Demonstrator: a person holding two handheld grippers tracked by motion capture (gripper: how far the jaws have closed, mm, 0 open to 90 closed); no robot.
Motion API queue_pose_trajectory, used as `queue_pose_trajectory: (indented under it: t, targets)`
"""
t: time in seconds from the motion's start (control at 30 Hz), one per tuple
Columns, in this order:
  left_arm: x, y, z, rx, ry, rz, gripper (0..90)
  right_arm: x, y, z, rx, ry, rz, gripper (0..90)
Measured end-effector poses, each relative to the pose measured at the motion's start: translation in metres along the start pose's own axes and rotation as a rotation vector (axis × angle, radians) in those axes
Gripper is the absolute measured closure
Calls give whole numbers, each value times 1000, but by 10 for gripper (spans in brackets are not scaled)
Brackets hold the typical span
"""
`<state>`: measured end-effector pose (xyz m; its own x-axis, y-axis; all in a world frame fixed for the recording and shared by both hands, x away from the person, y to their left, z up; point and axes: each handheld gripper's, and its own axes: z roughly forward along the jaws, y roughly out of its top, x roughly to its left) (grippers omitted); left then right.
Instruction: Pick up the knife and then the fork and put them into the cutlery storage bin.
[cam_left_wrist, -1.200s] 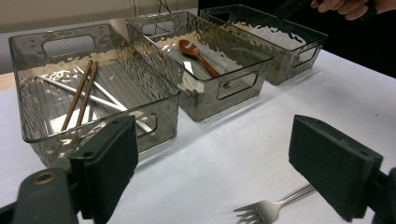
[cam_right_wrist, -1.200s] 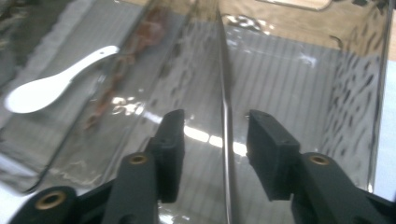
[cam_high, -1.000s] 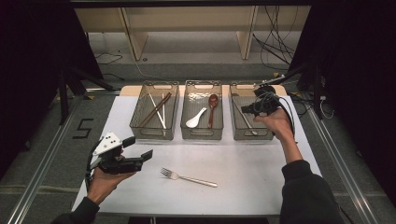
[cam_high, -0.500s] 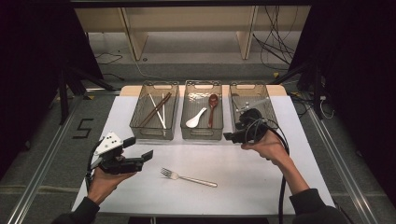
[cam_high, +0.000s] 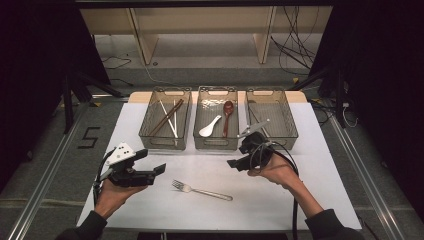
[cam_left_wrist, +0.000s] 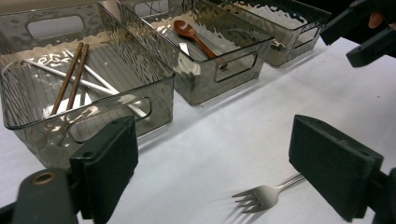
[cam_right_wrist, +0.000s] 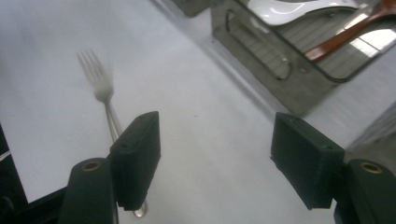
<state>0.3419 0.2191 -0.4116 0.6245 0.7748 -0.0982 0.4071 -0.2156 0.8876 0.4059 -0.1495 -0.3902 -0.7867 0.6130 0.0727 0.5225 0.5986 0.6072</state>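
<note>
High view puts the fork (cam_high: 201, 190) flat on the white bench (cam_high: 320, 200), at about 6 o'clock from the middle bin (cam_high: 216, 145), tines toward 10 o'clock and handle toward 4 o'clock, with nothing touching it. My left hand-held gripper (cam_high: 152, 171) hovers at the fork's 9 o'clock, near the tines, jaws spread wide and holding nothing. My right hand-held gripper (cam_high: 235, 163) sits at the fork's 1 o'clock, just in front of the middle and right bins, its jaws also parted and empty, its black cable looping down past my wrist. Bare bench lies between each hand-held gripper and the fork, so nothing blocks the way to it. Three clear bins stand in a row at 12 o'clock from the fork: the left bin (cam_high: 150, 141) holds brown chopsticks (cam_high: 165, 118) crossed with white chopsticks (cam_high: 167, 118), the middle bin holds a white spoon (cam_high: 210, 127) and a brown spoon (cam_high: 227, 116), and the right bin (cam_high: 290, 135) holds something thin that I cannot make out. In the left gripper view the fork's tines (cam_left_wrist: 252, 199) lie between my open jaws, close to the right one, with the bins' front walls beyond at 11 o'clock. In the right gripper view the fork (cam_right_wrist: 100, 84) lies partly behind my left jaw, and the middle bin's wall stands at 1 o'clock.
</note>
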Motion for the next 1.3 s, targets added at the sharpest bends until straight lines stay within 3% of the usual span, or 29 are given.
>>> queue_pose_trajectory:
  t: [0.37,0.6,1.03,1.3]
  targets:
    - [-1,-1,4,25,-8,8,153,12,-1,12,37,22,-28,340]
    - [-6,1,12,59,-48,26,155,14,-4,12,37,26,-29,334]
    - [-43,9,55,238,-183,229,168,10,-26,-2,11,12,9,331]
    - [-58,8,81,346,-239,318,201,2,-39,-13,-2,-2,39,331]
